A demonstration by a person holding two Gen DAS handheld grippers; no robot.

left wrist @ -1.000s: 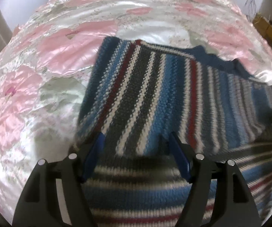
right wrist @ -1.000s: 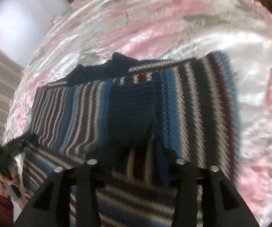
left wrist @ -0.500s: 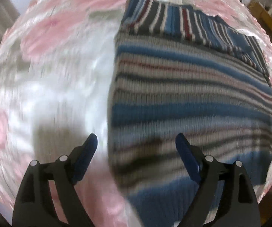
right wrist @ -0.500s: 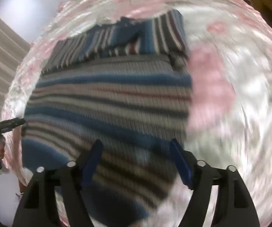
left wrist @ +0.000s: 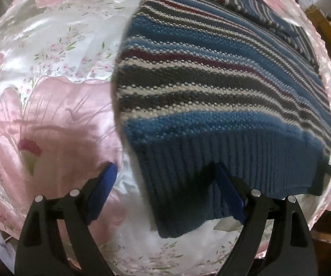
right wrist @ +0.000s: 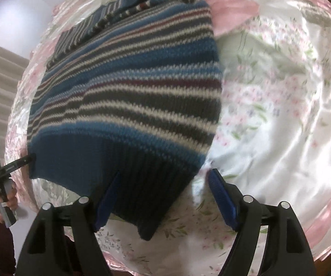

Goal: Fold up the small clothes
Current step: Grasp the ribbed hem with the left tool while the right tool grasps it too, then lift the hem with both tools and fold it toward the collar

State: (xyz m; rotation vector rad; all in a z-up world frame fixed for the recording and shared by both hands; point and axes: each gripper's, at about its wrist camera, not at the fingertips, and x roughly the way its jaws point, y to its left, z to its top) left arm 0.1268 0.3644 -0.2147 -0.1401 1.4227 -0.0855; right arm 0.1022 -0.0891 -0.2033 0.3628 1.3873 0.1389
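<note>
Satin bedspread (left wrist: pixel 57 119): sweater (left wrist: pixel 211 87) now folded (seemingly), fingers (left wrist: pixel 103 184) spread.

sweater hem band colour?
Solid blue ribbing on the sweater hem, no stripes; clearest in left wrist view.

Your sweater (left wrist: pixel 223 87) is chunky knitted wool-like yarn, matt and nubbly, with a ribbed dark blue hem (left wrist: pixel 211 168). Under it your bed cover (left wrist: pixel 57 46) is satin-like cloth, smooth and highly glossy, printed with pink flowers. Your left tool (left wrist: pixel 165 193) and right tool (right wrist: pixel 165 197) are matt black plastic, with blue pads (right wrist: pixel 223 197) and shiny metal screw heads (left wrist: pixel 255 192).
</note>
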